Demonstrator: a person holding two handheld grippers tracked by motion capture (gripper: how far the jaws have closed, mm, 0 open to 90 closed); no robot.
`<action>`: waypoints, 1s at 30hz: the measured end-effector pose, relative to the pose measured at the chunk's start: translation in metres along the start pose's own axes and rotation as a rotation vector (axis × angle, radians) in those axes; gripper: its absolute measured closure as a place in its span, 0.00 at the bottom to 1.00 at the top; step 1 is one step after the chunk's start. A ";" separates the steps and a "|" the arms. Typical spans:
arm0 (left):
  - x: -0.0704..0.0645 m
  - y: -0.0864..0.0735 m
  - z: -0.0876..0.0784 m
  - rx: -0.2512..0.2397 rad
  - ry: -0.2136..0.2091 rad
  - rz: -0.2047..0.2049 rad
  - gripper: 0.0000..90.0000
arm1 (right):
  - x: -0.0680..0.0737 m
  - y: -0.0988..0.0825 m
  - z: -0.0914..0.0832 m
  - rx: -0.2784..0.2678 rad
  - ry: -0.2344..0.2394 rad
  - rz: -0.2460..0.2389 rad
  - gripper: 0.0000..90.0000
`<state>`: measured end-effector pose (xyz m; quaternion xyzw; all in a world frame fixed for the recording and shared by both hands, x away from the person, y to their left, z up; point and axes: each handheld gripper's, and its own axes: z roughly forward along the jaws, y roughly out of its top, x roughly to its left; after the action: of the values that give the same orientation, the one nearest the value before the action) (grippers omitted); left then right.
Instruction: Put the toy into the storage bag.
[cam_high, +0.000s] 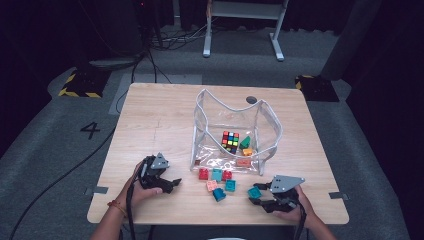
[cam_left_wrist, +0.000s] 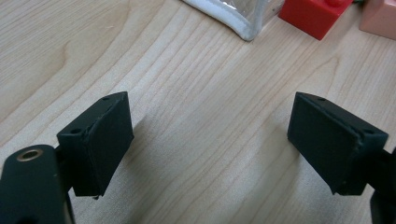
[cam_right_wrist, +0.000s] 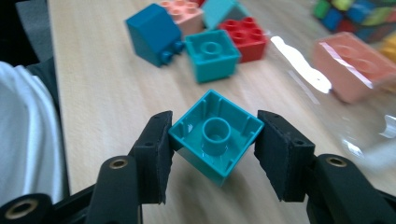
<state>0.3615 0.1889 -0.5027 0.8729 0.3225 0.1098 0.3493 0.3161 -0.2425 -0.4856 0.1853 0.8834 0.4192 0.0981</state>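
Right gripper (cam_right_wrist: 212, 154) is clamped on a teal block (cam_right_wrist: 215, 135), one pad on each side, block turned so its hollow underside w/ the round tube faces the gripper's own camera. In the high view that same gripper (cam_high: 257, 197) sits at the near right of the bench (cam_high: 150, 120), close to the front edge, w/ the teal block (cam_high: 254, 192) at its tip, just right of the loose pile. Can't tell from here whether the block is touching the wood or just off it.

Left gripper (cam_left_wrist: 210, 140) is wide apart w/ nothing between the pads, just bare wood grain under it. From above, left gripper (cam_high: 172, 184) rests at the near left, tips pointing twd the pile, a bit short of it.

Loose pile between the two hands: red block (cam_high: 203, 174), a teal one beside it, small red one, pink block (cam_high: 212, 185), another teal block (cam_high: 230, 185), and a darker blue block (cam_high: 219, 195) nearest the front edge. The blue one lies tipped on its side in the right gripper view (cam_right_wrist: 154, 33).

Behind the pile stands a clear plastic bag (cam_high: 202, 125) w/ white trim, mouth open upward. Inside: a Rubik's cube (cam_high: 230, 141), a green piece, an orange-yellow piece, and a pink block (cam_high: 243, 162) flat near the front wall. Bag's near corner shows at the top of the left gripper view (cam_left_wrist: 243, 28), red block just beside it.
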 end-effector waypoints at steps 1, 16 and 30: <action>0.000 0.000 0.000 0.000 0.007 0.004 0.16 | -0.003 -0.002 -0.003 -0.006 -0.018 0.005 0.53; 0.000 0.000 0.000 0.000 -0.001 0.000 0.16 | -0.060 -0.022 -0.036 -0.019 -0.199 0.111 0.53; 0.000 0.000 0.000 0.001 -0.001 0.000 0.16 | -0.119 -0.008 -0.053 -0.085 -0.312 0.141 0.54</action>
<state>0.3616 0.1890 -0.5027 0.8731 0.3223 0.1092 0.3491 0.4054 -0.3332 -0.4563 0.3053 0.8238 0.4281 0.2119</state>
